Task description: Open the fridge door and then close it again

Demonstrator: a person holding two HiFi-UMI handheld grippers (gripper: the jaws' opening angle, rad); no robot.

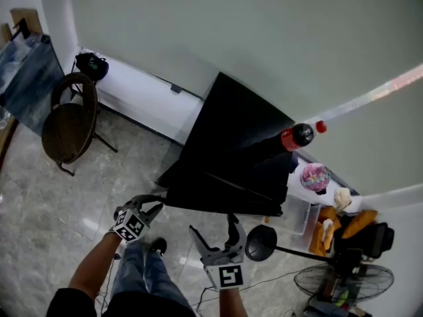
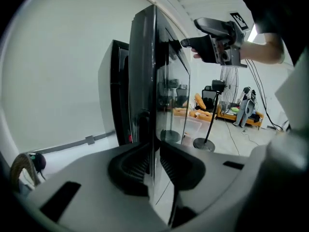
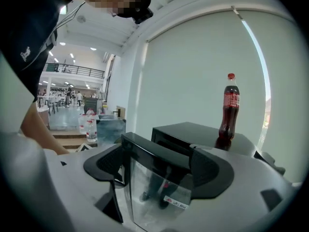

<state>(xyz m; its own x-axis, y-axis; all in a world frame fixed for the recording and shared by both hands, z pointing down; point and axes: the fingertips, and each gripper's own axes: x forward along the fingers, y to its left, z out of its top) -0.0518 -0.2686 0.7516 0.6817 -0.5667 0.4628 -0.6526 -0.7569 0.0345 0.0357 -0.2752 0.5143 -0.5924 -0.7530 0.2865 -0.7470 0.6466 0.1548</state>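
The black mini fridge (image 1: 231, 121) stands against the white wall with a cola bottle (image 1: 299, 136) on top. Its glass door (image 1: 218, 193) is swung open towards me. My left gripper (image 1: 153, 207) is at the door's free left corner; in the left gripper view the door (image 2: 169, 91) runs edge-on between the pads of that gripper (image 2: 154, 166), which press on it. My right gripper (image 1: 213, 228) stands open at the door's front. In the right gripper view the door's top edge (image 3: 154, 178) lies between its wide jaws (image 3: 157, 163), with the fridge body (image 3: 193, 132) and bottle (image 3: 229, 105) behind.
A round wooden chair (image 1: 69, 124) stands at the left. A stand with a round black base (image 1: 261, 243), a clear plastic box (image 1: 301, 213) and a floor fan (image 1: 344, 279) crowd the right side. Water bottles (image 3: 89, 127) sit farther off.
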